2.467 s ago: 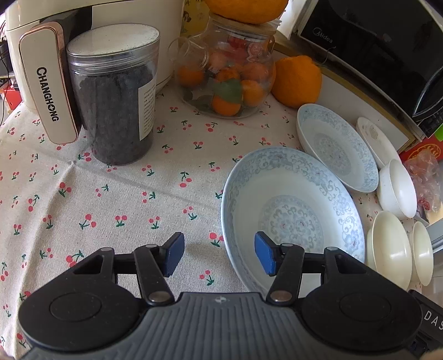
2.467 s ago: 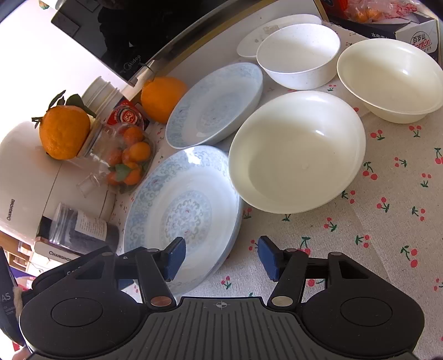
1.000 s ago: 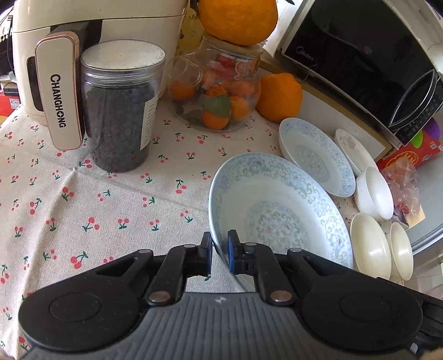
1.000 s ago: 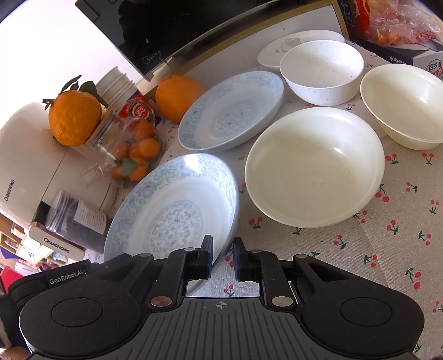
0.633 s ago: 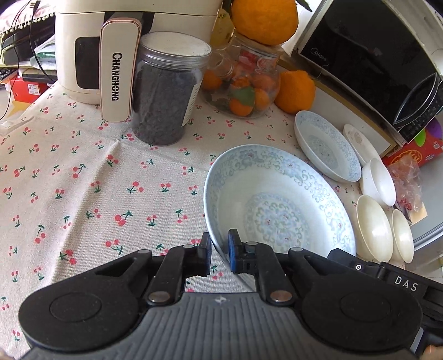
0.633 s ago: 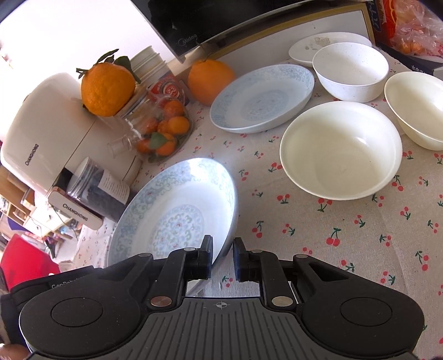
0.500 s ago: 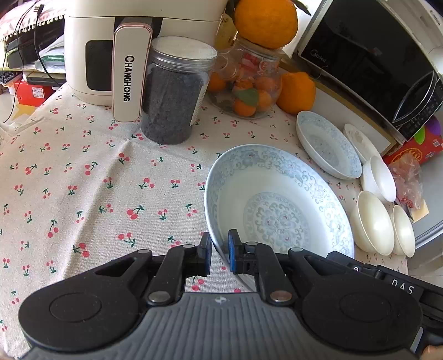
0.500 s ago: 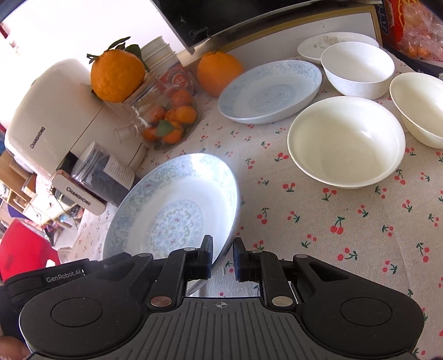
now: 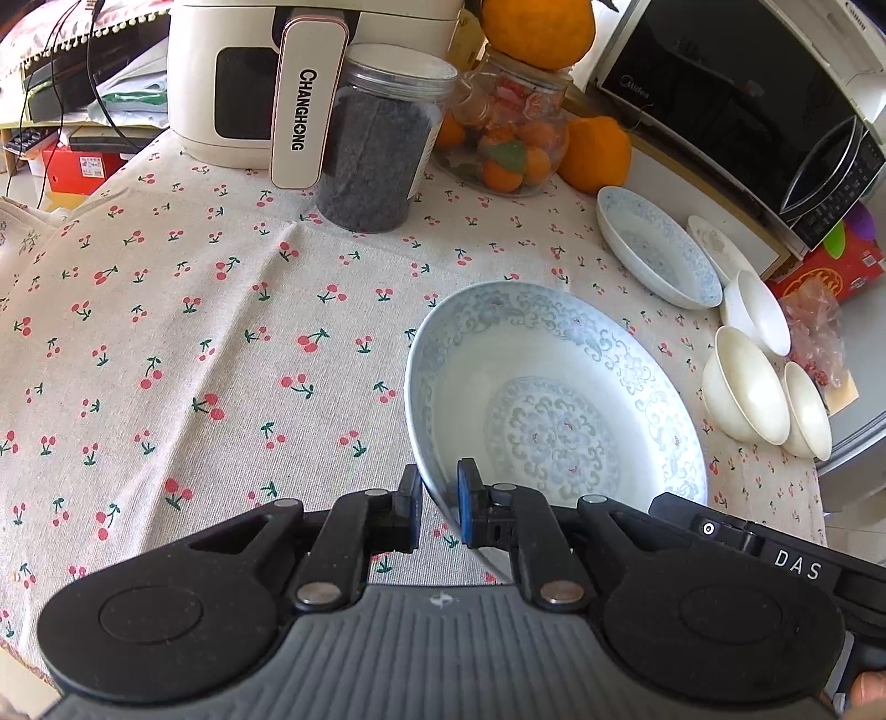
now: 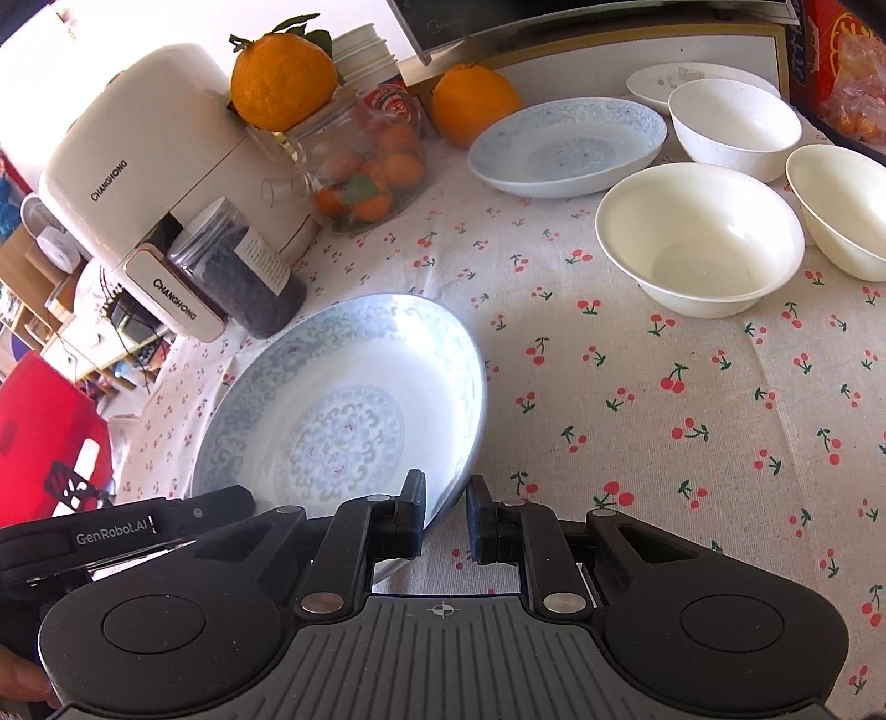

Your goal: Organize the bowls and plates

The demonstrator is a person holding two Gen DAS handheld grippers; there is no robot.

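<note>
Both grippers grip one large blue-patterned plate, held above the cherry-print tablecloth. My left gripper is shut on its left rim. My right gripper is shut on its right rim; the plate fills the lower left of the right wrist view. A second blue-patterned plate lies at the back by the microwave; it also shows in the left wrist view. Three white bowls and a small white dish sit to the right.
A white Changhong appliance, a jar of dark contents, a glass jar of small oranges with a large orange on top, another orange and a microwave line the back. A red box stands far right.
Both grippers have closed on the large plate's opposite rims and lifted it up and back from the other dishes; more tablecloth shows around it.
</note>
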